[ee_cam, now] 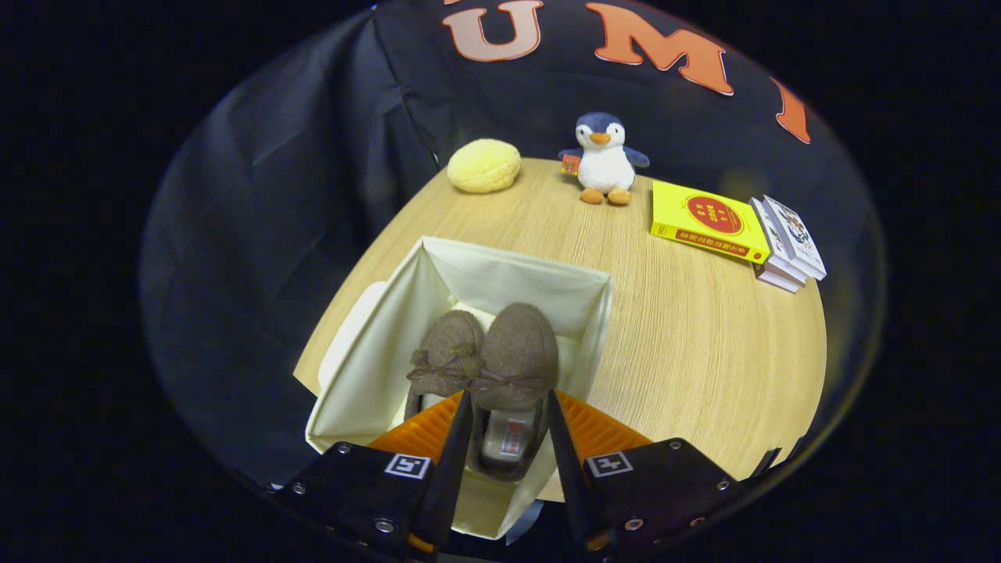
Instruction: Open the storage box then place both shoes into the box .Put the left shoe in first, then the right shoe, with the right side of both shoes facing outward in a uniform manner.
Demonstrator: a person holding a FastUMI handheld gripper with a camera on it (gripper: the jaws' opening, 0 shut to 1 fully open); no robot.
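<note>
The gripper (pixel 507 438) hangs over the near end of the open storage box (pixel 516 281), its two fingers spread about a shoe's width apart. Between them sits the heel end of the right shoe (pixel 516 360); the fingers flank it closely on both sides, but whether they press on it or merely stand beside it cannot be told. The shoe's long axis runs straight ahead along the fingers, its toe pointing away from them and its opening toward them.

Just to the left of that shoe, touching it side by side, lies the left shoe (pixel 447 352), parallel, its toe likewise pointing away. That makes two brown shoes, each with a small bow, both inside the one cream fabric box.

The box stands on a wooden table (pixel 704 344). Well beyond the fingers, near the table's far edge, are one yellow bun-like toy (pixel 484 165) to the left, one plush penguin (pixel 604 159) roughly straight ahead, and to the right a yellow book (pixel 708 220) lying just beside a small stack of white books (pixel 786 242).
</note>
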